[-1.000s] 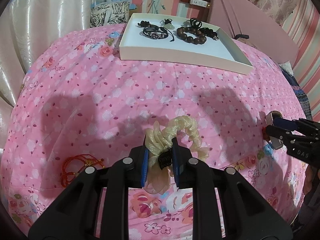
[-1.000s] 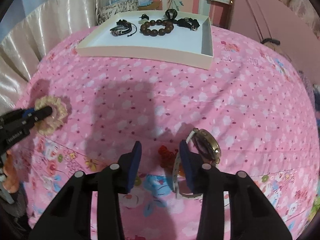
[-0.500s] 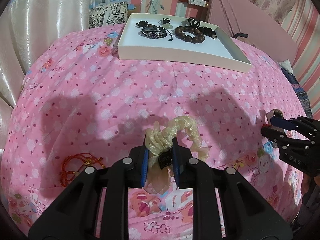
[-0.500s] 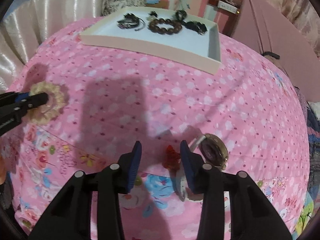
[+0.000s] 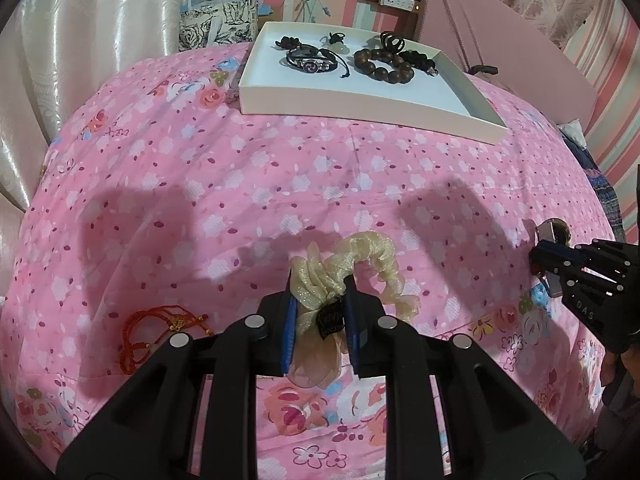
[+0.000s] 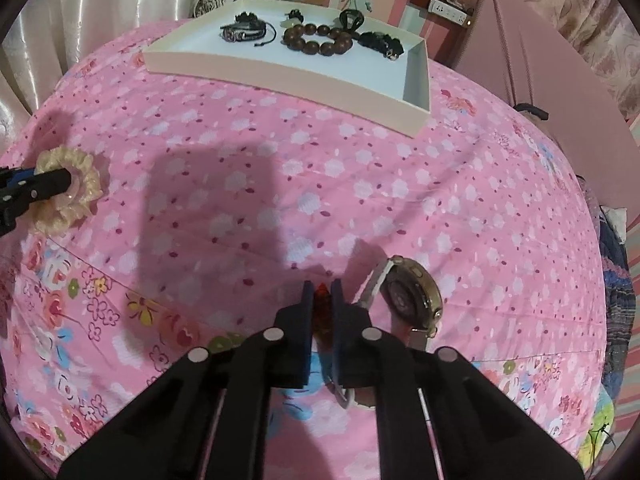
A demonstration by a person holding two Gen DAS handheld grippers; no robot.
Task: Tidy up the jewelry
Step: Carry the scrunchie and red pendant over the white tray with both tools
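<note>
Now left claw (image 5: 320, 312) pinched on gold scrunchie (image 5: 360, 256), right claw (image 6: 320, 304) clamped on red bead charm (image 6: 321, 300).

left hand-held gripper (image 5: 320, 300) clamped, right hand-held gripper (image 6: 321, 300) pinched

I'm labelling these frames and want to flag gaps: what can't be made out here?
- Red trinket, right wrist view: pinched between the right gripper jaws, so its shape is hidden.
- Watch strap, same view: the lower part runs under the gripper body.
- Scrunchie label, left wrist view: print too small to read.
- Small dark pieces at the far side of the tray: too small to identify.
</note>
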